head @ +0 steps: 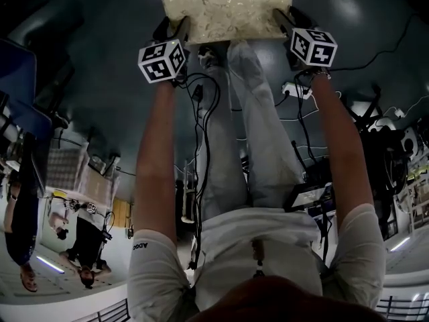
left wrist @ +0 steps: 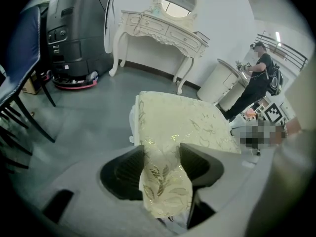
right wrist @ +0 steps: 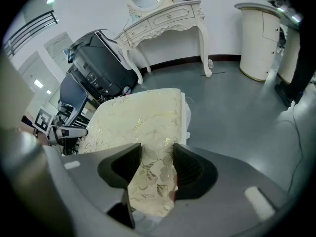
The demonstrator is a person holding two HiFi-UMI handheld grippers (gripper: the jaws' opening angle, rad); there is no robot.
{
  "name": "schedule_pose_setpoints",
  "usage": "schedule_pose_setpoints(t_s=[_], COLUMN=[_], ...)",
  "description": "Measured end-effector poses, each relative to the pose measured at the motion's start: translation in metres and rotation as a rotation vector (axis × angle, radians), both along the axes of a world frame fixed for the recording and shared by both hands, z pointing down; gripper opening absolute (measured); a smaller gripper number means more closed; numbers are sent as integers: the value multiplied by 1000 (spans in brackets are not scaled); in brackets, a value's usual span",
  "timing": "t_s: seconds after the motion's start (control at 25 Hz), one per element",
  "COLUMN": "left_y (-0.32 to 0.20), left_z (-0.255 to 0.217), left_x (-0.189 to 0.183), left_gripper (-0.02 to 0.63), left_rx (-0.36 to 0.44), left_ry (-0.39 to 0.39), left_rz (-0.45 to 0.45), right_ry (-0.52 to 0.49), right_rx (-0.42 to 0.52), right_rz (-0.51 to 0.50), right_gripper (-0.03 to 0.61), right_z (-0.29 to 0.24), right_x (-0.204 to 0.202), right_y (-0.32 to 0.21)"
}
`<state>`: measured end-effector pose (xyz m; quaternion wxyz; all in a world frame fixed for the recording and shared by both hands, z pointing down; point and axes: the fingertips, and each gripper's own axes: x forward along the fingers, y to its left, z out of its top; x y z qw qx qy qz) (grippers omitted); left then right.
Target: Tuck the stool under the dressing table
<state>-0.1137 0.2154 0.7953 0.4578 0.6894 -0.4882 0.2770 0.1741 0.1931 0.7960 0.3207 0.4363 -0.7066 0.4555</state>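
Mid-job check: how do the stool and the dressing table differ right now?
The stool has a gold-patterned fabric top; the dressing table is carved, with an oval mirror. The stool sits close, clamped by left tongs and right tongs; the dressing table stands apart, untouched. Both are cream-coloured.

Cream, gold-patterned cushioned stool (left wrist: 182, 120), upright, well apart from white carved dressing table (left wrist: 159, 29).

Grey floor (right wrist: 237, 107): stool (right wrist: 143, 117), dressing table (right wrist: 168, 16), black machine (right wrist: 98, 63), white cabinet (right wrist: 256, 38) standing on it.
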Motion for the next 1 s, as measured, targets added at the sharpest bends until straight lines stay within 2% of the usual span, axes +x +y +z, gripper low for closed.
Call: schedule_pose_setpoints(t_s=[0.52, 0.76, 1.0], left_y=[-82, -126, -181], left_z=[-16, -16, -21], left_x=[-39, -36, -59], left_gripper=[233, 232, 225], left_rx=[53, 63, 99], left_ry=[-16, -24, -33], left_rz=[-48, -35, -7], right_ry=[-21, -24, -29], right_rx=[60, 74, 87], right_rz=[-55, -45, -9], right_gripper=[202, 199, 198], right_z=[-19, -17, -20], right_x=[-39, -34, -56], right_y=[-91, -131, -173])
